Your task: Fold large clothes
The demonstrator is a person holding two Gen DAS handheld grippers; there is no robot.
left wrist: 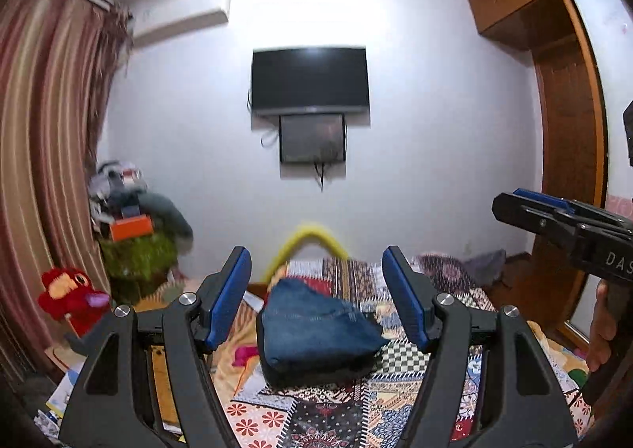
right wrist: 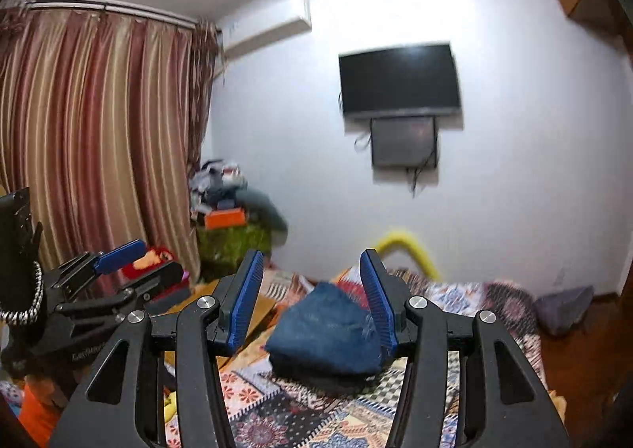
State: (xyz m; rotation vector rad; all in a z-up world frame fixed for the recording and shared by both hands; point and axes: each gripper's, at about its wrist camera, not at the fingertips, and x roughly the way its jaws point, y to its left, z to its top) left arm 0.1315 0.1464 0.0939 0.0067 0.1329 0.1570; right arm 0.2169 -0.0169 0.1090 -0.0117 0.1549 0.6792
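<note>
On the patchwork quilt (left wrist: 340, 424), a lumpy folded denim bundle (left wrist: 316, 333); both ribbed blue tongs (left wrist: 316, 301) wide, empty

The left gripper (left wrist: 316, 281) and right gripper (right wrist: 310, 285) point roughly level, side by side, jaws parted with nothing between the blue pads. A hand (left wrist: 601, 333) grips the right gripper's handle.

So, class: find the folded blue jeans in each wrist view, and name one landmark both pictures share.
Left wrist view: the folded blue jeans lie low and centre on the patterned bedspread, seen between the claw's blue pads.
Right wrist view: the jeans lie low and centre again, close beside the right-hand pad.
Shared landmark: the black wall television, above the jeans in both.
</note>
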